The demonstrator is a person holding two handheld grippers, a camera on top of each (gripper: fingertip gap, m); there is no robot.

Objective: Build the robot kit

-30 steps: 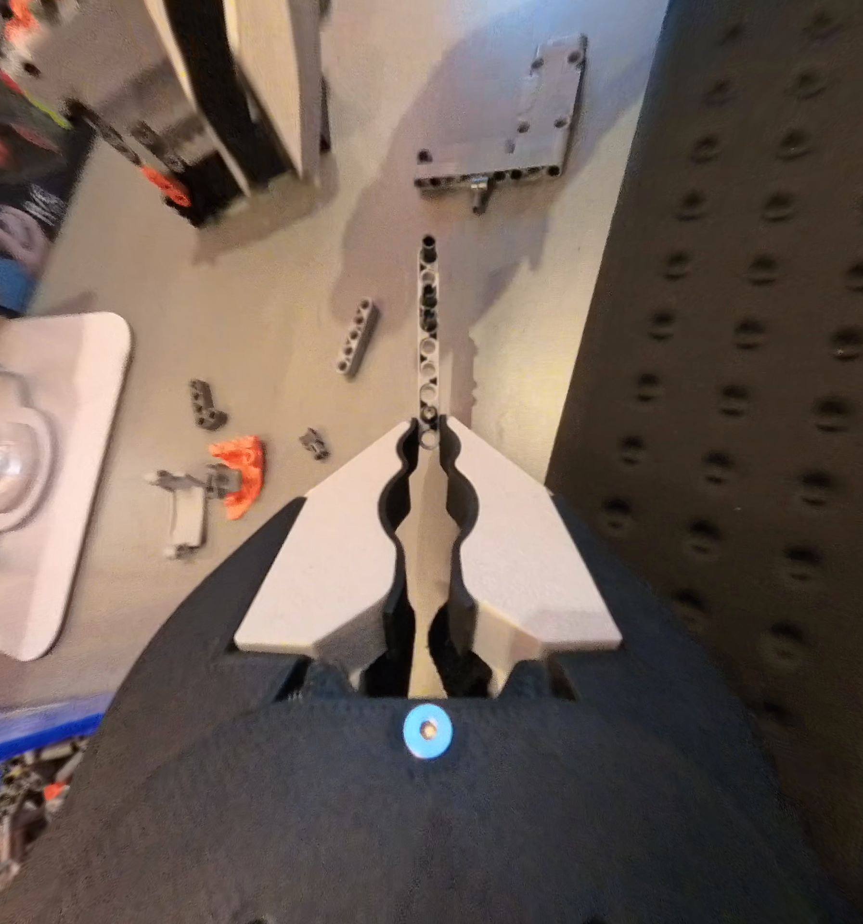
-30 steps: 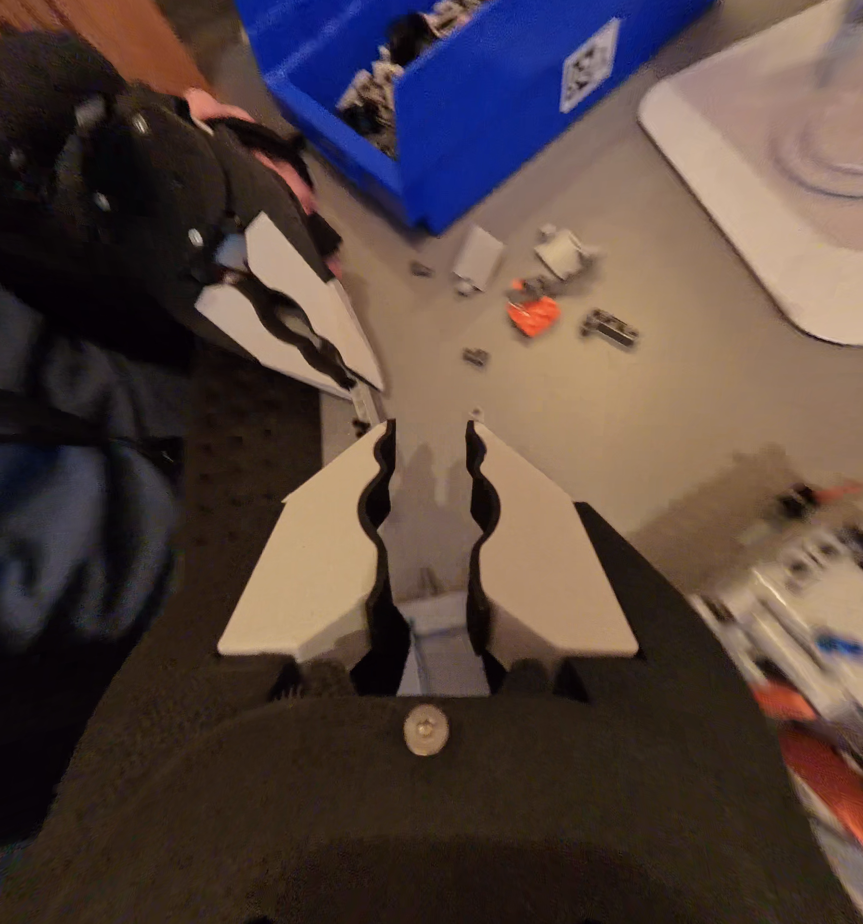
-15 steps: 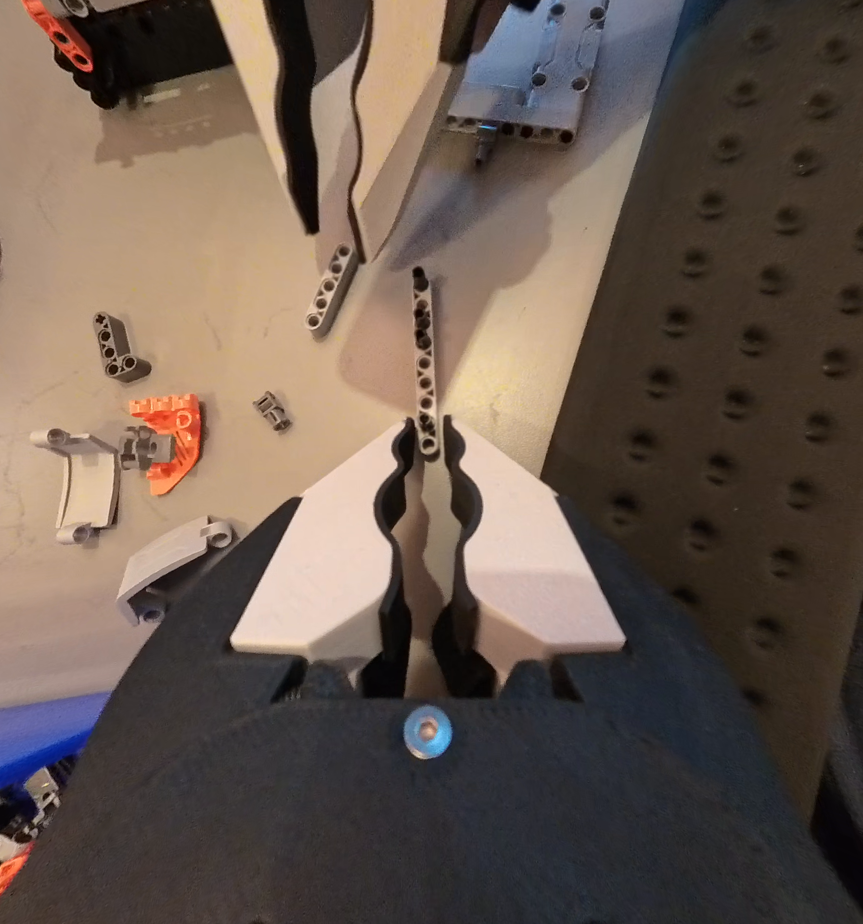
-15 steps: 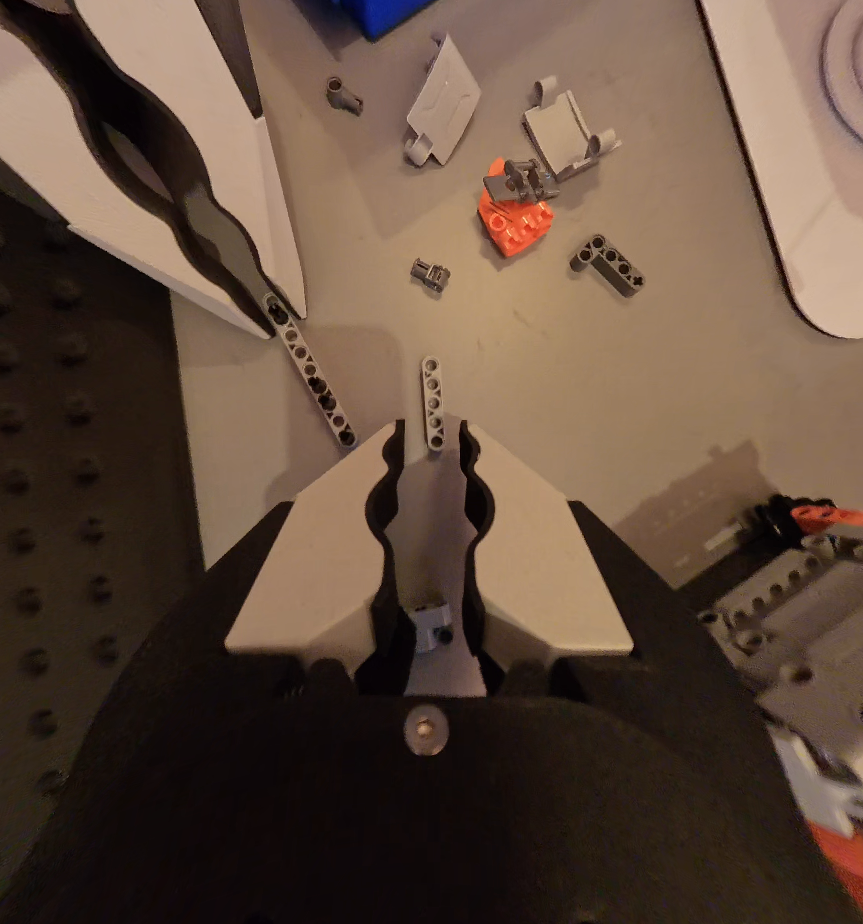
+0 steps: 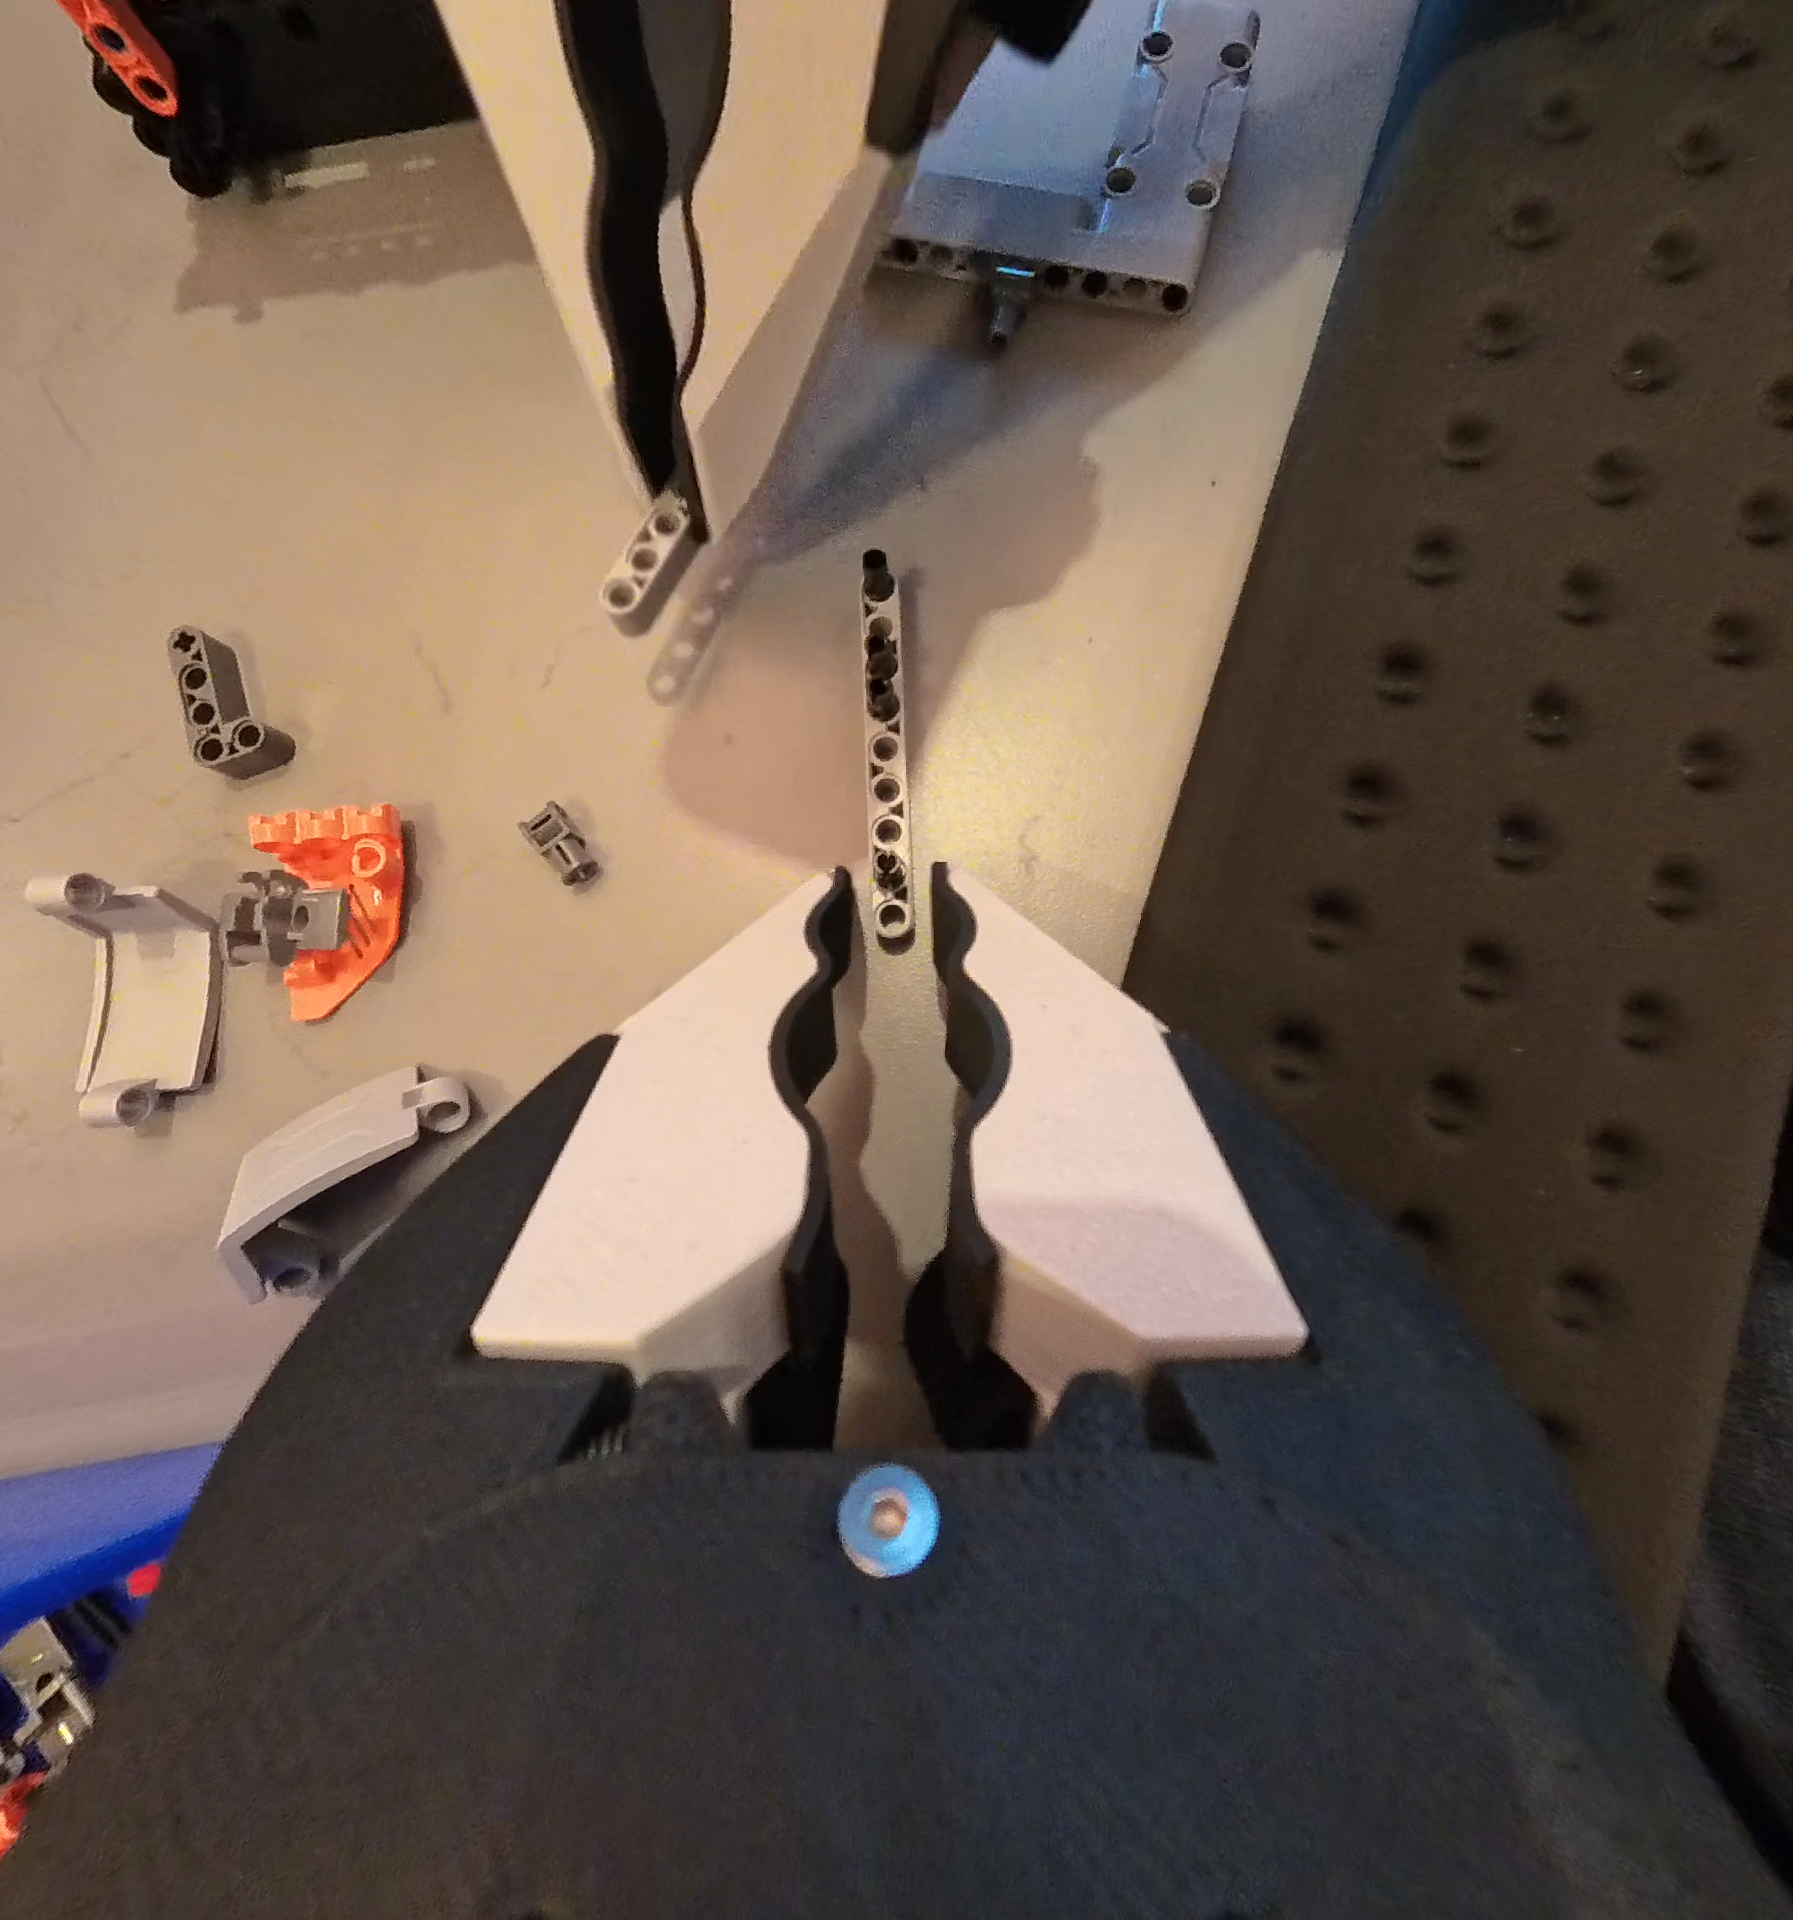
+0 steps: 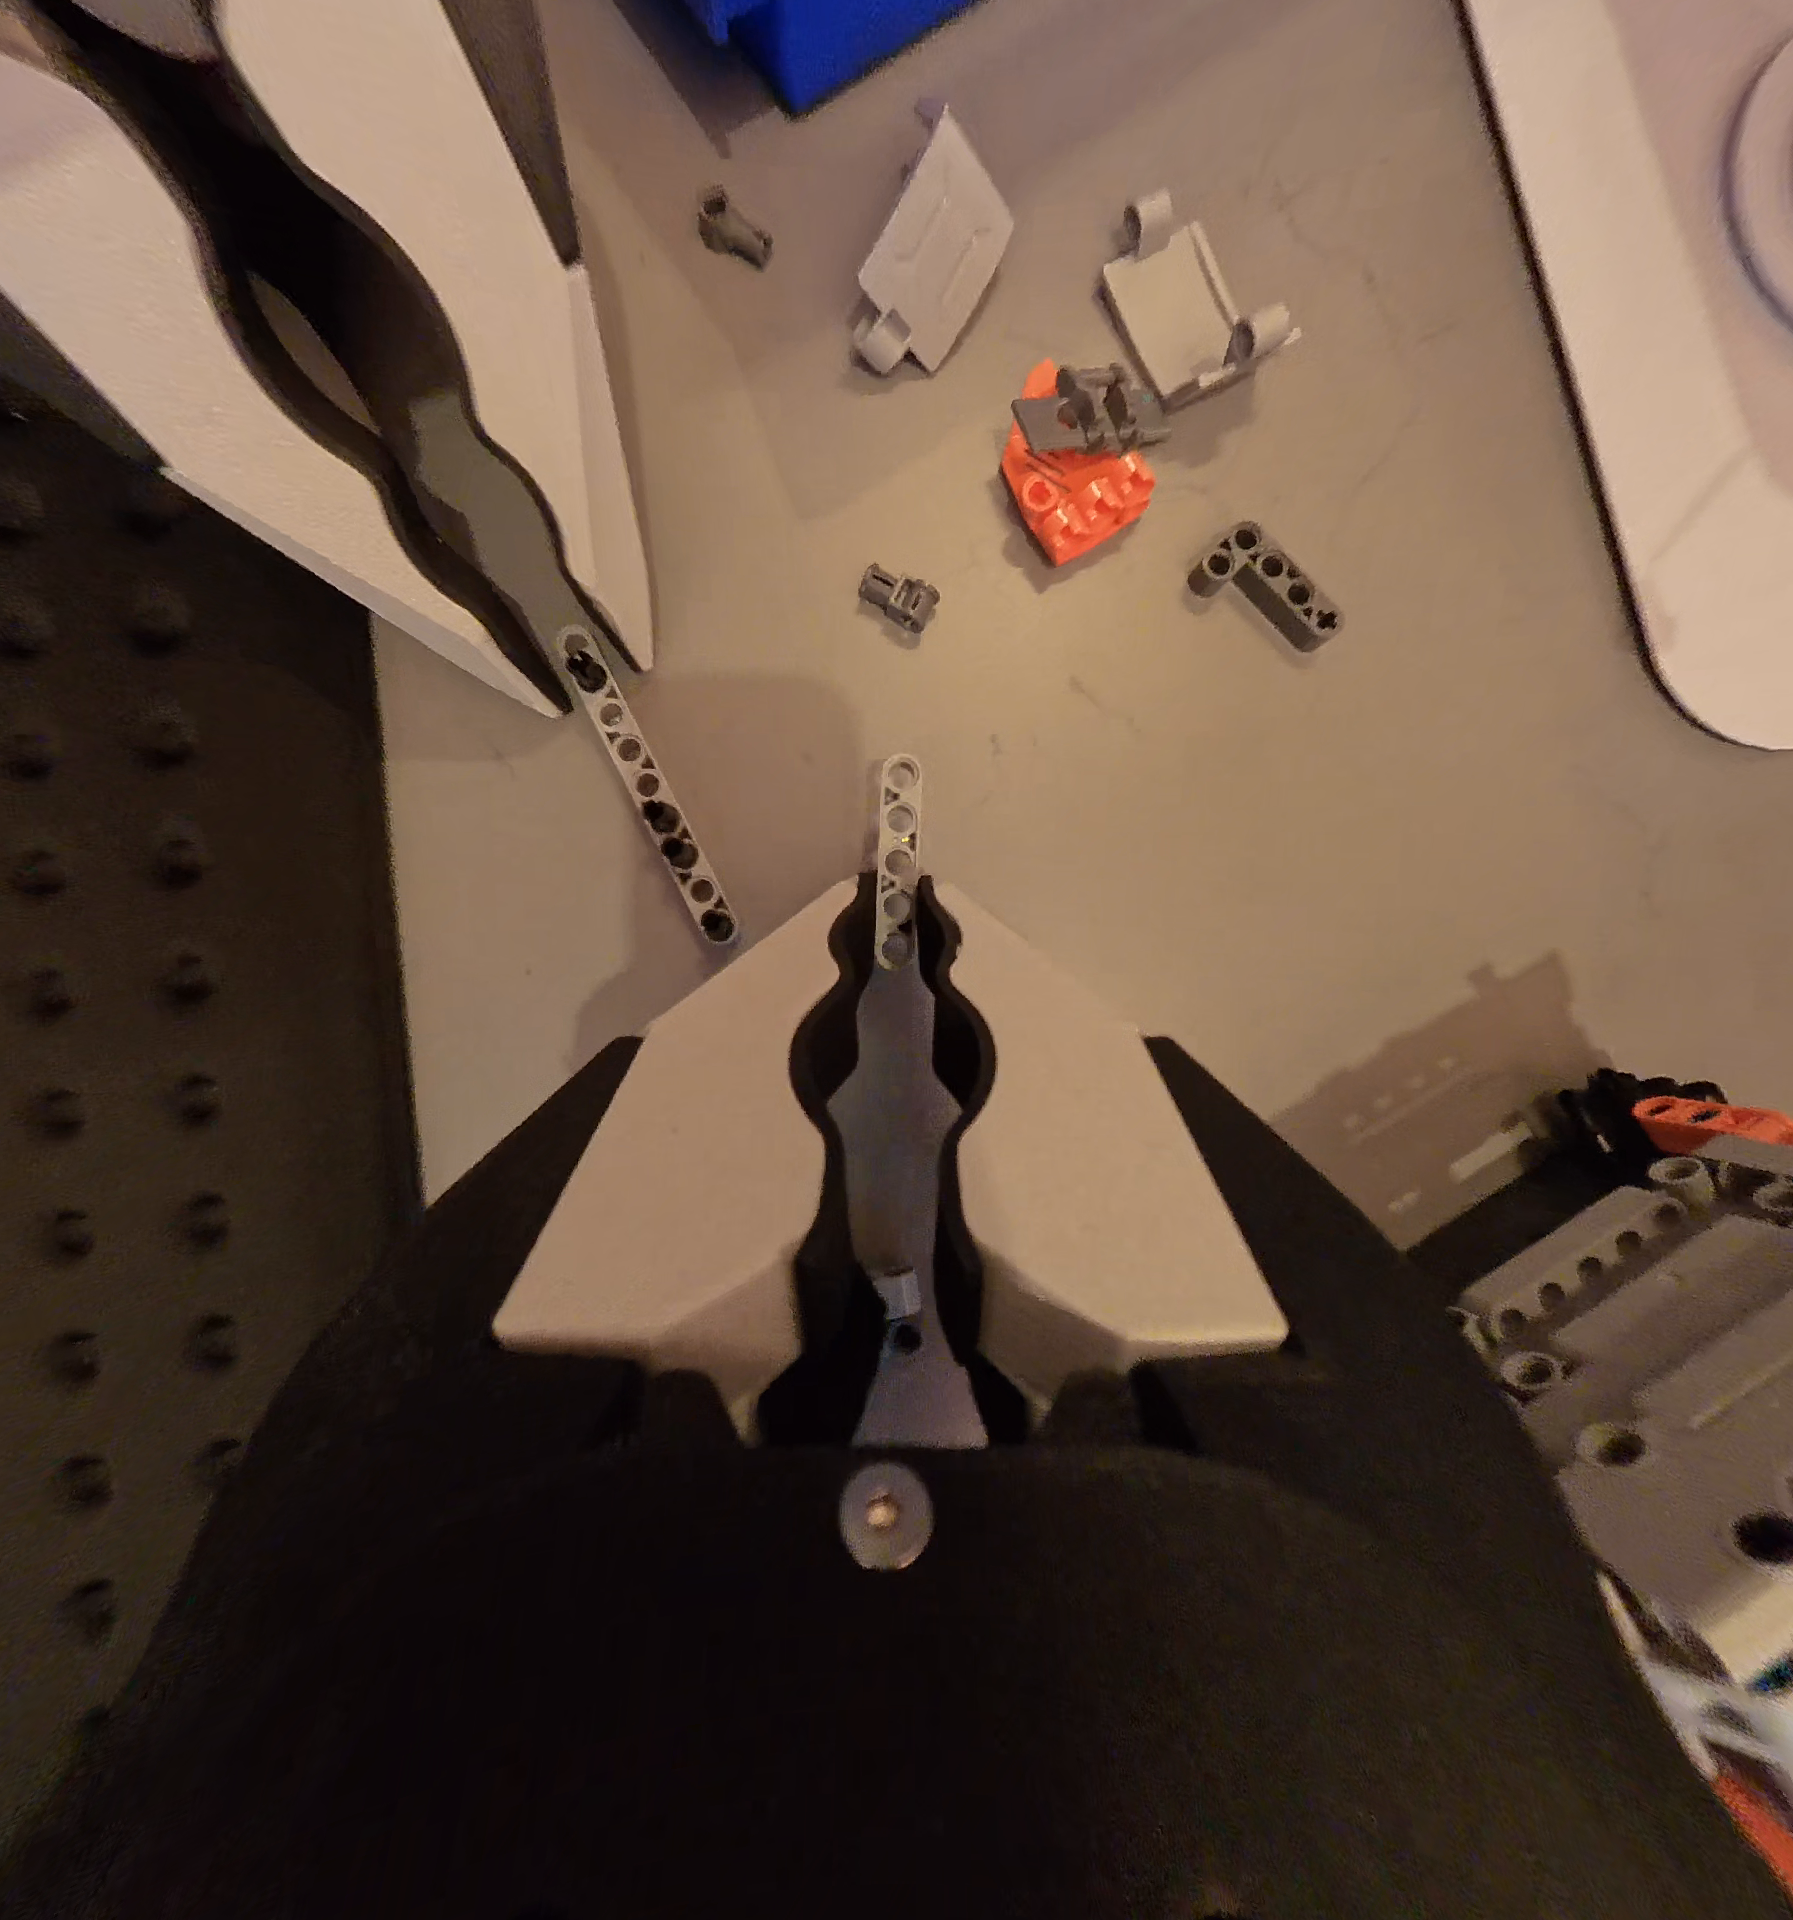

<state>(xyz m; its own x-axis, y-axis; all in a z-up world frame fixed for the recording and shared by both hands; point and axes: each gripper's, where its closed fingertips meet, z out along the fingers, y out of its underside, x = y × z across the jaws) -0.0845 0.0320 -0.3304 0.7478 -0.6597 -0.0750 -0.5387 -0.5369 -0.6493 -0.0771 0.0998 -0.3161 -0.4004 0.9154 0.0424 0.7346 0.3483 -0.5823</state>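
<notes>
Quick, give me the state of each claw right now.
Left claw: shut on the long grey beam, gripped at its near end.
Right claw: shut on the short grey beam.

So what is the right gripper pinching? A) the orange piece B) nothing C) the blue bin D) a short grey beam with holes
D: in the right wrist view the right gripper has its tips shut on the short grey beam, while the orange piece lies apart on the table.

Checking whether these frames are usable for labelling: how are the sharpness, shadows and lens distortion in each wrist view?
Left wrist view: warm dim light, long beam sharp, the other gripper casts a broad shadow, edges bowed by the wide lens. Right wrist view: short beam crisp, lower-right assembly blurred.
</notes>
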